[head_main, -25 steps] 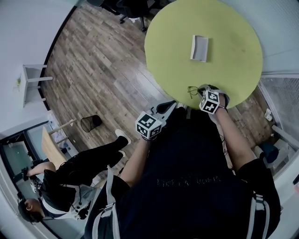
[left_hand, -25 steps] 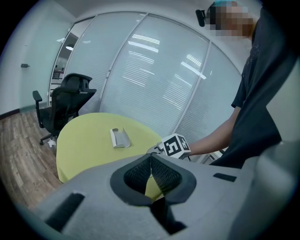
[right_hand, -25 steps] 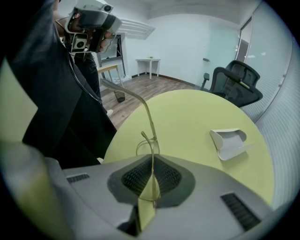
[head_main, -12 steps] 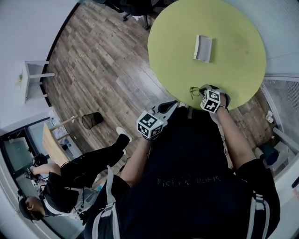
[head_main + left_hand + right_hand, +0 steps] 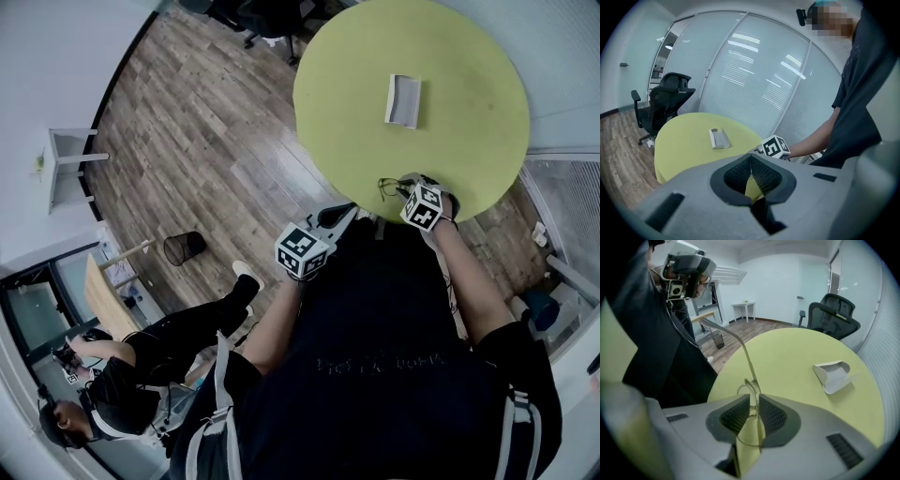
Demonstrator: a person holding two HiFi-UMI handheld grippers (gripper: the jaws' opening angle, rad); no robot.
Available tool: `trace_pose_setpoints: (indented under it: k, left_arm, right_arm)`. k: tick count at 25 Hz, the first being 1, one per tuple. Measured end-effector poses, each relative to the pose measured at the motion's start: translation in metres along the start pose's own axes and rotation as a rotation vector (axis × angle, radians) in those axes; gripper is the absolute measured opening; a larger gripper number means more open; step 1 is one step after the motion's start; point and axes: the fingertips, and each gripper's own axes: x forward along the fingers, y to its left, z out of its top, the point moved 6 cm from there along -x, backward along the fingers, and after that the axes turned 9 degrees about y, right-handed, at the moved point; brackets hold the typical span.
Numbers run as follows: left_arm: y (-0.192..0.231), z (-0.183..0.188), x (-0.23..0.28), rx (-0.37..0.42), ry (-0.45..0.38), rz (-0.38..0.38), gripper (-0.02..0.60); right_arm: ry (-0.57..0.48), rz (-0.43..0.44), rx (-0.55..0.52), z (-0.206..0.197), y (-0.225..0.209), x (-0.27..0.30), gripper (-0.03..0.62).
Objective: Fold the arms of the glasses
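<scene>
Thin wire-framed glasses (image 5: 387, 186) hang over the near edge of the round yellow-green table (image 5: 469, 56). My right gripper (image 5: 407, 186) is shut on their frame. In the right gripper view the frame (image 5: 755, 405) sits pinched between the pads, and one arm (image 5: 732, 337) sticks out, unfolded, up and to the left. My left gripper (image 5: 339, 217) hovers left of the glasses, off the table's edge, a short gap away. In the left gripper view its pads (image 5: 751, 161) meet with nothing between them, and the right gripper's marker cube (image 5: 775, 147) shows beyond.
An open white glasses case (image 5: 402, 99) lies further in on the table, also visible as the case (image 5: 831, 374) in the right gripper view. A black office chair (image 5: 833, 315) stands beyond the table. A seated person (image 5: 141, 366) and a bin (image 5: 182, 247) are on the wooden floor at left.
Both grippers and the glasses stay almost where they were. The head view has shifted slightly, and the seated person at lower left has moved a leg.
</scene>
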Motion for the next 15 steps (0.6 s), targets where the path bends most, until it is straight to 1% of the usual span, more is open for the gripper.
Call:
trace_pose_setpoints:
  k: [3,6,10,12,15]
  left_arm:
    - [-0.001,0.001,0.004,0.000,-0.007,-0.010,0.018]
    - [0.000,0.004,0.008,0.008,-0.014,-0.023,0.018]
    - [-0.001,0.008,0.012,0.008,-0.030,-0.036,0.018]
    - [0.000,0.008,0.012,0.009,-0.034,-0.039,0.018]
    - [0.001,0.009,0.012,0.008,-0.041,-0.040,0.018]
  right_arm:
    - [-0.043,-0.011,0.030,-0.001,0.001,-0.012,0.040]
    - [-0.110,-0.026,0.061,-0.001,0.001,-0.029,0.038]
    - [-0.158,-0.046,0.084,-0.002,0.002,-0.052,0.037]
    - [-0.181,-0.041,0.108,0.002,0.003,-0.061,0.038]
    - [-0.215,-0.012,0.145,0.011,0.008,-0.074,0.037]
